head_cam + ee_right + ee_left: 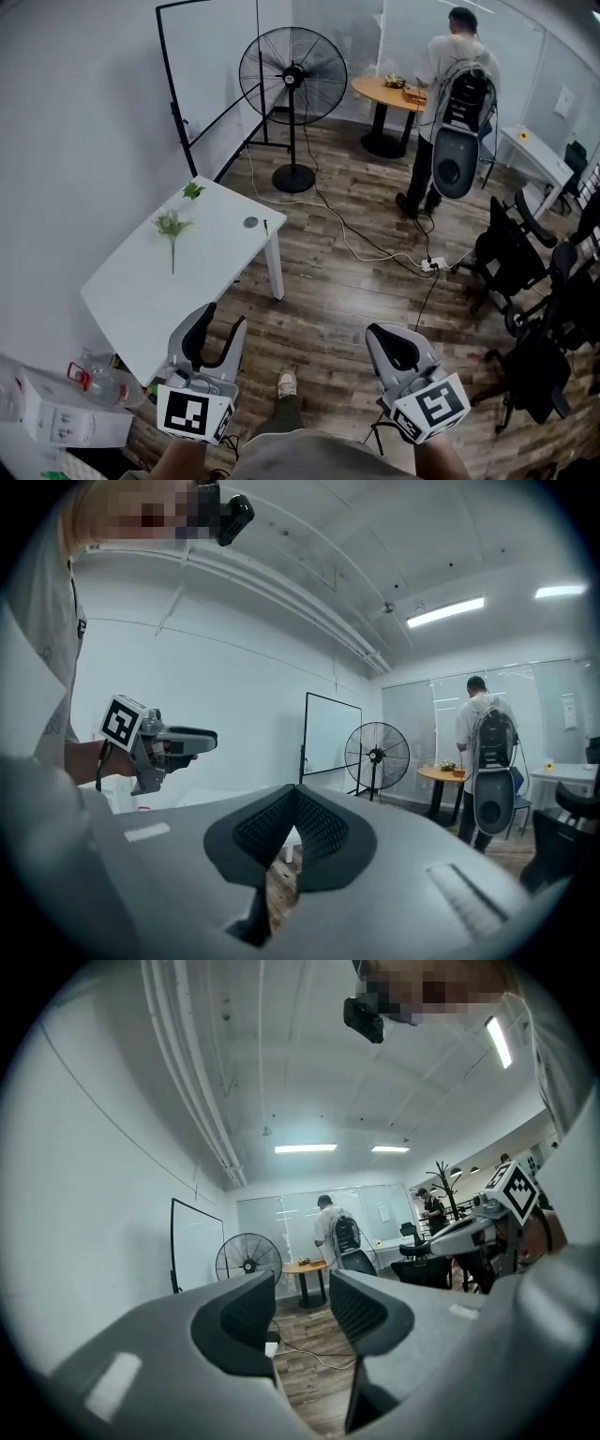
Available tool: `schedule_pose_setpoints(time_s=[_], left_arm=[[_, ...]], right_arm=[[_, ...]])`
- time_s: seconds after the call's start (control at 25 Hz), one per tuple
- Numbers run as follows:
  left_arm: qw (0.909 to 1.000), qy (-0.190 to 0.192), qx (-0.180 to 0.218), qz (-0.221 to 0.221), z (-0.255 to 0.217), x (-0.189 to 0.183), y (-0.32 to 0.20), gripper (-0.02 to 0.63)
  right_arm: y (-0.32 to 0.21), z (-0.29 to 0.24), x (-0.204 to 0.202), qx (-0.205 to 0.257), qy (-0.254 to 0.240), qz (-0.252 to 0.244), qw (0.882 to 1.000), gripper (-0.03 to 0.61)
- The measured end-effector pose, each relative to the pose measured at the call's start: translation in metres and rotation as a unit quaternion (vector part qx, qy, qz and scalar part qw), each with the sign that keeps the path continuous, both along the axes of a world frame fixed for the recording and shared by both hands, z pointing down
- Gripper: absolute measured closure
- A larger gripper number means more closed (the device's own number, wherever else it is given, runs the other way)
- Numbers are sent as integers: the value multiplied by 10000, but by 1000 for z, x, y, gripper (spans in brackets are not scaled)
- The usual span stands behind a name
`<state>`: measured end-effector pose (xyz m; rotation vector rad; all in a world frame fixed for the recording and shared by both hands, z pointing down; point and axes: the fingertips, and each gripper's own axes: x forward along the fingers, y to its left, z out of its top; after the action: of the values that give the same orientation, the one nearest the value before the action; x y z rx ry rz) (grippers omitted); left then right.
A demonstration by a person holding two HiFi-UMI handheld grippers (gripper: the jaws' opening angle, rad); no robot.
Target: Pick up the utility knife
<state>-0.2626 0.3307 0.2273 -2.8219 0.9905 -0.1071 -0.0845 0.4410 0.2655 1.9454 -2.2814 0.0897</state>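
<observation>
A white table [141,291] stands ahead on my left. Near its far right edge lies a small slim dark object [265,226], too small to make out; it may be the utility knife. Beside it are a small round disc [250,222] and two green plant sprigs [172,228]. Both grippers hang in the air near my body, well short of the table's far end. The left gripper [225,317] [302,1283] has its jaws apart and empty. The right gripper [380,330] [295,799] has its jaw tips touching with nothing between them.
A standing fan [292,80] and a whiteboard frame [178,103] are beyond the table. A person with a backpack [455,94] stands at a round wooden table [384,92]. A cable and power strip [429,264] lie on the floor. Office chairs [525,272] stand right; bottles [94,380] lower left.
</observation>
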Motion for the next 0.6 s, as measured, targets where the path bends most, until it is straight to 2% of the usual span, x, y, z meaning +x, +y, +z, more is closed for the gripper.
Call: schedule_pose_setpoints(time_s=[0.4,0.6], left_arm=[[9997,-75,-224,65,6,21,-151,443],[9995,-90,-269,132,12,26,-203,443]], right_arm=[[-156,-9,15,-117,68,-4,9999,550],[-206,-8,22,-104,69,109,9999,551]])
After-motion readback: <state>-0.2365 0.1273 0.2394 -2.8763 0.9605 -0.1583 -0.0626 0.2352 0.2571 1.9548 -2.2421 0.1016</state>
